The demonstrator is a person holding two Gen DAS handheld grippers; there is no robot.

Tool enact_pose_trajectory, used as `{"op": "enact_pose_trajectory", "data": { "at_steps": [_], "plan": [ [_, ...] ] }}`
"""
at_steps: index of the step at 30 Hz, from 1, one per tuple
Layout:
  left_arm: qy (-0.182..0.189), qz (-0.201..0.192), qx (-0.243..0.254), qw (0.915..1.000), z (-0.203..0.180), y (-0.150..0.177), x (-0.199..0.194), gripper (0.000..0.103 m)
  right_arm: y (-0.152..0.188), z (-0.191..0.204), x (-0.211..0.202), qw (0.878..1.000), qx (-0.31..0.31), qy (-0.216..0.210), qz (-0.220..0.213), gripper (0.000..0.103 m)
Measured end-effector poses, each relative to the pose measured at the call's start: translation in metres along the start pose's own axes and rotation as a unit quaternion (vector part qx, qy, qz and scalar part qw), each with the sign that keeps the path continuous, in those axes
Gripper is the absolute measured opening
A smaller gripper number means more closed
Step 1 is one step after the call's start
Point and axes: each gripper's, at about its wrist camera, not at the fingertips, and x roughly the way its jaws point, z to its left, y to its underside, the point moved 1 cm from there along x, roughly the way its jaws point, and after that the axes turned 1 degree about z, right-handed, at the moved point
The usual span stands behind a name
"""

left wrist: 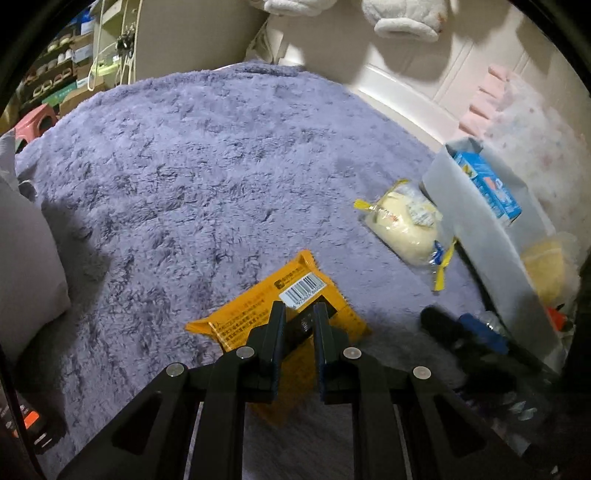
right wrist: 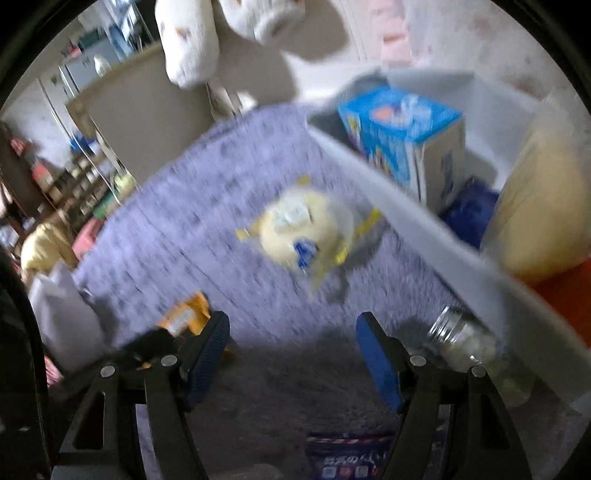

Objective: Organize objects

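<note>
My left gripper (left wrist: 299, 310) is shut on an orange snack packet (left wrist: 258, 314) with a barcode, held just above the purple fluffy blanket (left wrist: 203, 166). A pale bun in a clear bag (left wrist: 402, 225) lies beside a white storage bin (left wrist: 480, 236) that holds a blue carton (left wrist: 487, 184). My right gripper (right wrist: 291, 325) is open and empty above the blanket (right wrist: 221, 221), with the bagged bun (right wrist: 306, 229) ahead of it. The bin (right wrist: 424, 229) stands to its right, holding the blue carton (right wrist: 399, 136) and a pale yellow bag (right wrist: 543, 206). The orange packet (right wrist: 184, 314) shows at left.
A clear plastic bottle (right wrist: 469, 343) lies against the bin's near wall. A blue packet (right wrist: 343, 458) lies below my right gripper. A grey pillow (left wrist: 26, 266) sits at the left. White plush toys (left wrist: 402, 18) hang above the wall. Cluttered shelves (left wrist: 66, 66) stand far left.
</note>
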Motion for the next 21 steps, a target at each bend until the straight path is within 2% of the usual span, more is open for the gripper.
{"op": "enact_pose_trajectory", "data": {
  "at_steps": [2, 4, 7, 9, 11, 14, 18, 21],
  "plan": [
    [-0.011, -0.004, 0.016, 0.9998, -0.004, -0.001, 0.001, 0.013, 0.005, -0.002, 0.019, 0.999, -0.016, 0.026, 0.032, 0.071],
    [-0.023, -0.010, 0.032, 0.9992, -0.009, 0.000, 0.003, 0.013, 0.013, 0.000, 0.024, 0.998, -0.042, 0.045, 0.027, 0.071],
    [-0.032, -0.010, 0.042, 0.9986, -0.013, -0.003, 0.006, 0.013, 0.034, 0.024, 0.030, 0.985, -0.144, 0.094, 0.002, 0.089],
    [-0.032, 0.005, 0.038, 0.9987, -0.011, -0.008, 0.008, 0.014, 0.040, 0.031, 0.026, 0.978, -0.165, 0.124, -0.017, 0.090],
    [-0.023, 0.014, 0.025, 0.9993, -0.006, -0.013, 0.009, 0.014, 0.042, 0.030, 0.026, 0.976, -0.160, 0.148, -0.013, 0.101],
    [-0.023, 0.015, 0.023, 0.9994, -0.004, -0.014, 0.011, 0.014, 0.045, 0.024, 0.025, 0.979, -0.147, 0.143, -0.021, 0.102],
    [-0.046, 0.012, 0.042, 0.9980, -0.013, -0.015, 0.014, 0.014, 0.038, 0.010, 0.022, 0.989, -0.111, 0.095, -0.006, 0.103],
    [-0.056, 0.015, 0.058, 0.9966, -0.020, -0.018, 0.019, 0.014, 0.039, 0.013, 0.021, 0.987, -0.119, 0.106, -0.007, 0.103]
  ]
}}
